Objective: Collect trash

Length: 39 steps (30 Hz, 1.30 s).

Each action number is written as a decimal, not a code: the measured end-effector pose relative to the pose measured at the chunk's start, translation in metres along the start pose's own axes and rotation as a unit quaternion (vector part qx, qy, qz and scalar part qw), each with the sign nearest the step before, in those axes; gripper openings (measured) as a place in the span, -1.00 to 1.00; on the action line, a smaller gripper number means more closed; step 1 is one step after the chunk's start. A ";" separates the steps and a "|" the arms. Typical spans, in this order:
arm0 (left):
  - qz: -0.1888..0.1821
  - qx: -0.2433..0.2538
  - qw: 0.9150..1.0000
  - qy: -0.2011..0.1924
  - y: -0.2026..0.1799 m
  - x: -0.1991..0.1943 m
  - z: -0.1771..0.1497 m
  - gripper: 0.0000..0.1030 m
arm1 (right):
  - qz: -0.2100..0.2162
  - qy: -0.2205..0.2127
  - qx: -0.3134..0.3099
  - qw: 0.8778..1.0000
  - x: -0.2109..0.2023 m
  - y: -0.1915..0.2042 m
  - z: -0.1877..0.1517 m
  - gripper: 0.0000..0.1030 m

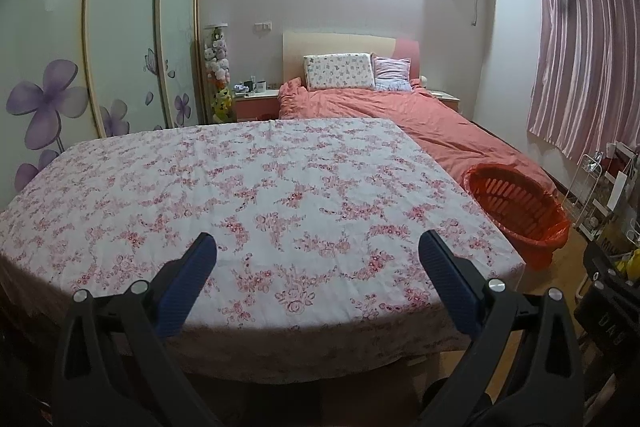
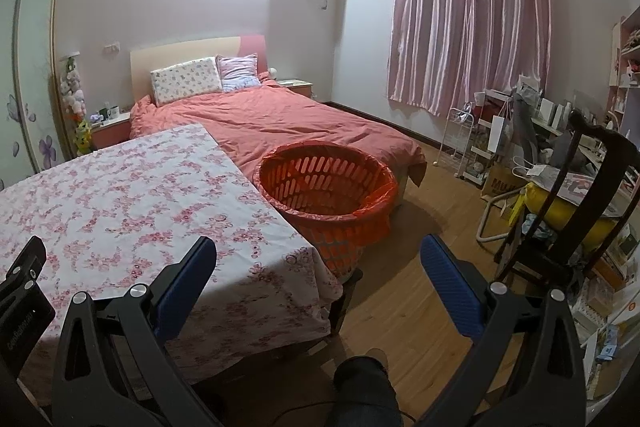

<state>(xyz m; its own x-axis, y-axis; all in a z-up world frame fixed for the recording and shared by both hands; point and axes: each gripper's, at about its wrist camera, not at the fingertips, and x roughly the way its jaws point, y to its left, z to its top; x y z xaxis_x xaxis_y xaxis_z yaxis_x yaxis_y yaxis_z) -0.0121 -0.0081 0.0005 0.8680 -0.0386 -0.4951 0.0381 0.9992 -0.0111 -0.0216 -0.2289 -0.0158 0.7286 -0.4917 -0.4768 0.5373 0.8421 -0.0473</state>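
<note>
An orange slatted basket (image 2: 328, 187) lined with an orange bag stands on the floor at the table's right edge; it also shows in the left wrist view (image 1: 516, 211). Its inside looks empty. My left gripper (image 1: 318, 247) is open and empty over the near edge of the table with the floral cloth (image 1: 240, 187). My right gripper (image 2: 318, 251) is open and empty, above the table's right corner (image 2: 120, 195) and the floor, short of the basket. No trash shows on the cloth.
A bed with a coral cover (image 2: 280, 123) lies beyond the table and basket. A dark wooden chair (image 2: 568, 211) and cluttered shelves (image 2: 500, 139) stand at the right. A wardrobe with flower doors (image 1: 100, 67) is at the left. A knee (image 2: 364, 387) shows below.
</note>
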 end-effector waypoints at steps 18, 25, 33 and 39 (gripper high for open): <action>0.017 -0.003 1.000 0.007 0.004 -0.001 0.001 0.92 | 0.009 0.008 -0.003 1.000 0.000 0.006 -0.002 0.96; 0.016 -0.003 1.000 0.008 0.005 -0.001 0.000 0.92 | 0.009 0.009 -0.003 1.000 0.000 0.006 -0.002 0.96; 0.016 -0.003 1.000 0.008 0.005 -0.001 0.000 0.92 | 0.009 0.008 -0.003 1.000 0.000 0.006 -0.002 0.96; 0.016 -0.004 1.000 0.009 0.005 -0.001 0.000 0.92 | 0.009 0.008 -0.003 1.000 0.001 0.005 -0.002 0.96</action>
<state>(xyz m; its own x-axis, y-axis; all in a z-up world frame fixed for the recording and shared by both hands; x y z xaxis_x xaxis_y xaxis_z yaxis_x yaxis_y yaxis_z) -0.0124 -0.0030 0.0013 0.8600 -0.0066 -0.5102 0.0066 1.0000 -0.0019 -0.0192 -0.2244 -0.0183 0.7310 -0.4731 -0.4918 0.5221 0.8518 -0.0435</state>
